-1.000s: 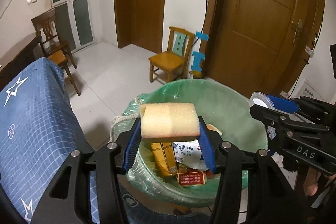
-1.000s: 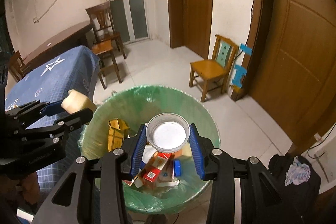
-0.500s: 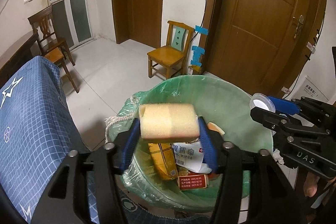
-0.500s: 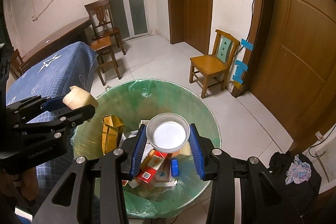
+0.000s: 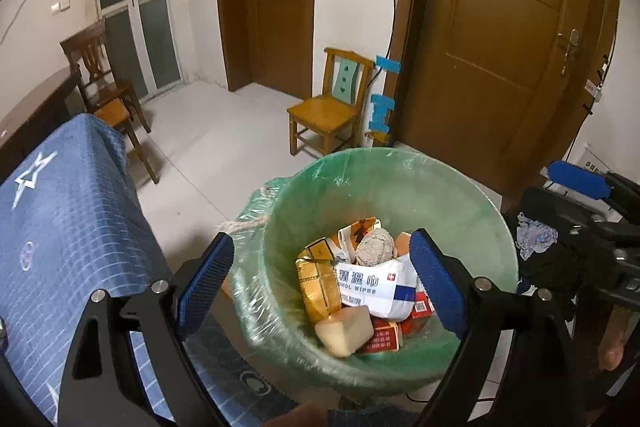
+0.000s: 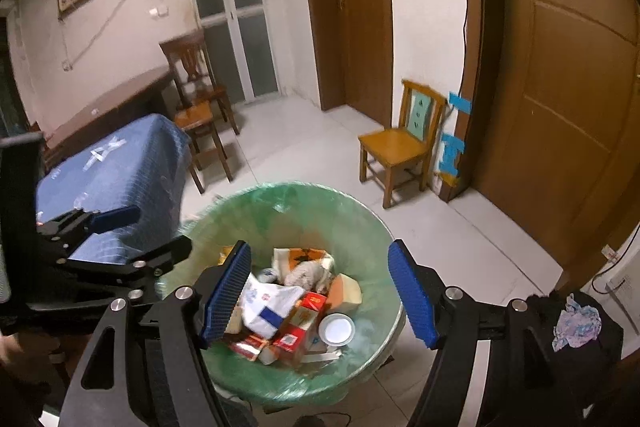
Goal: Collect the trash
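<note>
A bin lined with a green bag (image 5: 472,203) (image 6: 360,215) stands on the floor below both grippers. My left gripper (image 5: 322,283) is open and empty above it. The yellow sponge (image 5: 345,327) lies in the bin on red boxes, beside a white wipes pack (image 5: 372,283). My right gripper (image 6: 320,293) is open and empty above the bin. The white round lid (image 6: 337,327) lies in the bin among boxes and wrappers. The left gripper also shows at the left of the right wrist view (image 6: 120,231).
A table with a blue star-patterned cloth (image 5: 60,227) stands left of the bin. A small wooden chair (image 5: 328,115) stands by the wall near a brown door (image 5: 500,47). A dark bag with crumpled tissue (image 6: 576,319) lies to the right.
Both grippers opened. The sponge dropped from the left one and the white lid from the right one, and both now lie in the bin.
</note>
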